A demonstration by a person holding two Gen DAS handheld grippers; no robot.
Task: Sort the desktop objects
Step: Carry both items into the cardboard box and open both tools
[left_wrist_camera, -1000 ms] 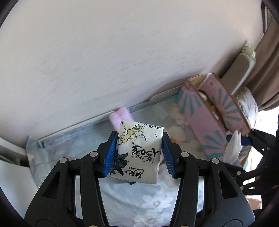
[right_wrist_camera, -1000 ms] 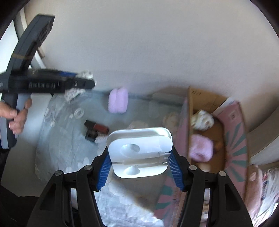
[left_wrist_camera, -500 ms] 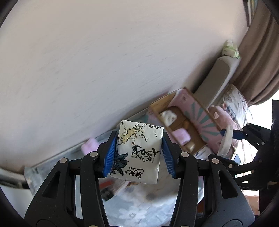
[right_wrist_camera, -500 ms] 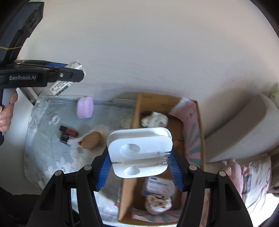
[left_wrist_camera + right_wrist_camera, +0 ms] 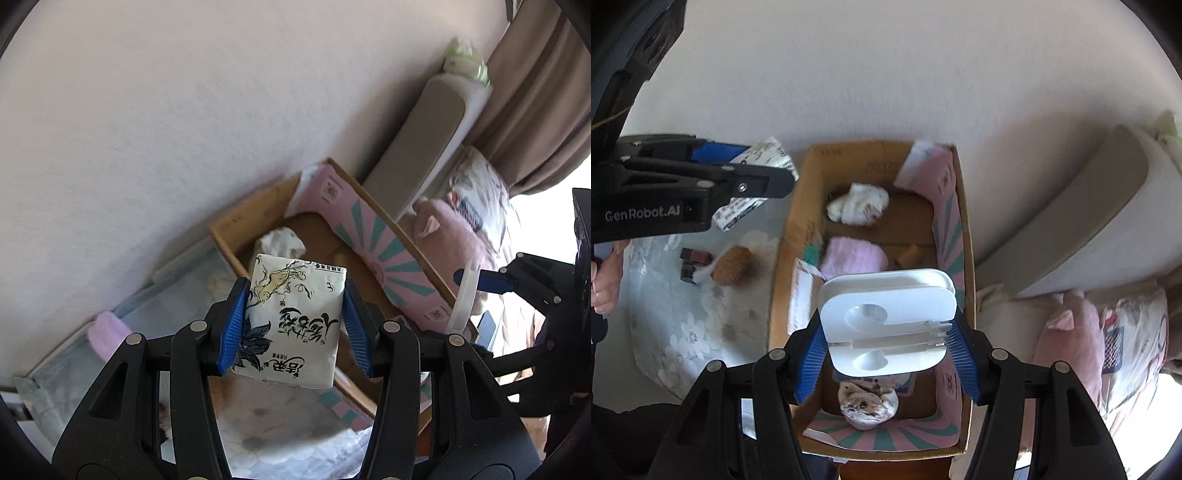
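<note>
Our left gripper (image 5: 293,325) clamps a soft printed tissue pack (image 5: 293,321), its long axis pointing forward, above the open cardboard box (image 5: 964,236). Our right gripper (image 5: 888,354) pinches a rigid white plastic holder (image 5: 886,321), broad side up, over that box's interior.

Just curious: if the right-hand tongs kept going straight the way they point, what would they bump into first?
Probably the open cardboard box: the right tongs, holding a white plastic tray, point into it, toward the fluffy pink cloth. Depth is unclear.
</note>
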